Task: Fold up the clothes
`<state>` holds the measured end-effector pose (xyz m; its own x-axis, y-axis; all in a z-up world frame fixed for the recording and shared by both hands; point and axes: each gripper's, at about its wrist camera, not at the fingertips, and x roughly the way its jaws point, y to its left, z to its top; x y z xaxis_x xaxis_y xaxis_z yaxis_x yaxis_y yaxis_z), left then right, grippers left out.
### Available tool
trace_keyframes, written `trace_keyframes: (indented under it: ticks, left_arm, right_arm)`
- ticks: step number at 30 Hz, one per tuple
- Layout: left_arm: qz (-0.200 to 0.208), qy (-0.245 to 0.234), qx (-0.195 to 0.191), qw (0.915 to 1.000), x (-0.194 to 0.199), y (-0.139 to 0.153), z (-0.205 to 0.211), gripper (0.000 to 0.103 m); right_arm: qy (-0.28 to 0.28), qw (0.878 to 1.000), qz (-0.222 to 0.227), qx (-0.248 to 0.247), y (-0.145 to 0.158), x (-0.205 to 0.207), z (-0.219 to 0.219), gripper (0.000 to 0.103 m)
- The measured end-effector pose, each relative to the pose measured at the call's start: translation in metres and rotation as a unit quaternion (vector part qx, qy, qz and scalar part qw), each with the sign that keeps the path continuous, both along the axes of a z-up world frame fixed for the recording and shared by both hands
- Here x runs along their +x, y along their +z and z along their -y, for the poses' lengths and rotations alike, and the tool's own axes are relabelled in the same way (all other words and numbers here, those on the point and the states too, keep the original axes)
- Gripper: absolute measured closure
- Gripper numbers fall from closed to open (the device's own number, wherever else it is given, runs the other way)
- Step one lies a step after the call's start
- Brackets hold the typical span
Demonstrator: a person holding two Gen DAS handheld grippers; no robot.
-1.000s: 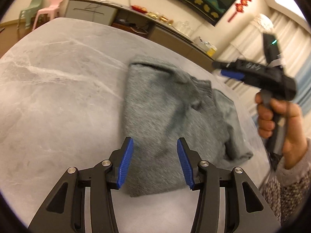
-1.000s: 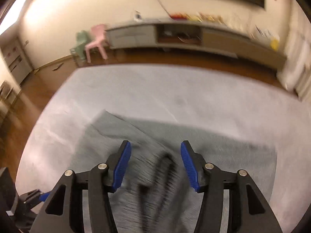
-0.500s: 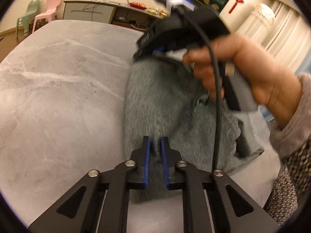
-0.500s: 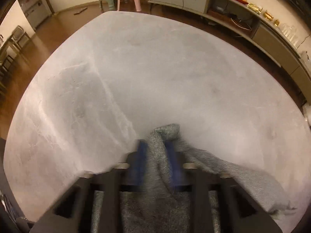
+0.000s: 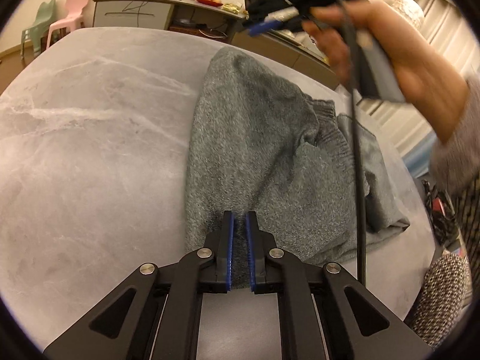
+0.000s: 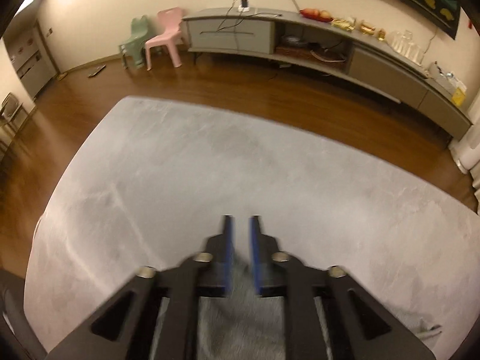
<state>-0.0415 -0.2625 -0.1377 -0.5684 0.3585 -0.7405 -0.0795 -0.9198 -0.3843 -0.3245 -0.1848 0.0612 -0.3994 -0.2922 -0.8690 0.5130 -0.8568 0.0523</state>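
Observation:
A grey knit sweater (image 5: 264, 156) lies folded lengthwise on the grey marble table (image 5: 90, 150). My left gripper (image 5: 239, 219) is shut on the sweater's near edge, with fabric pinched between the blue pads. My right gripper (image 5: 270, 25) is held in a hand above the sweater's far end. In the right wrist view the right gripper (image 6: 241, 225) has its blue pads close together with nothing between the tips; grey knit (image 6: 240, 315) shows below its body.
The table's far edge (image 6: 240, 111) drops to a wooden floor. A long grey cabinet (image 6: 300, 42) runs along the wall, with a pink chair (image 6: 165, 39) and a green chair (image 6: 135, 42) beside it. A cable (image 5: 358, 180) hangs from the right gripper across the sweater.
Both grippers went from open to shut. The left closed on the sweater's near edge. The right pinched the far edge, then rose off the cloth with nothing between its tips.

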Motion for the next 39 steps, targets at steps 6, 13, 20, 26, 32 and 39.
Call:
trace_keyframes:
  ticks: [6,13,20,26,32,39]
  left_arm:
    - [-0.063,0.036,0.037,0.9967,0.000,0.040,0.024,0.089]
    - [0.024,-0.035,-0.024,0.9988,-0.031,0.002,-0.046,0.087]
    - [-0.028,-0.027,-0.034,0.9987,-0.030,0.039,-0.080,0.076]
    - [-0.039,-0.125,-0.039,0.9907,-0.045,0.042,-0.179,0.067]
    - [-0.031,-0.110,-0.154,0.9814,-0.061,0.017,-0.227,0.075]
    - [-0.029,-0.067,-0.216,0.9737,-0.071,0.010,-0.216,0.077]
  right_arm:
    - [0.005,0.998,-0.009,-0.054,0.007,0.057,-0.072,0.067]
    - [0.019,0.997,0.047,-0.056,-0.059,0.130,-0.140,0.087]
    - [-0.009,0.992,0.013,-0.125,-0.015,0.128,-0.203,0.071]
    - [0.023,0.998,-0.005,-0.053,-0.038,0.136,-0.210,0.068]
    - [0.044,0.999,-0.015,0.009,-0.067,0.144,-0.219,0.064]
    - [0.003,1.000,0.011,-0.025,-0.057,0.125,-0.284,0.052]
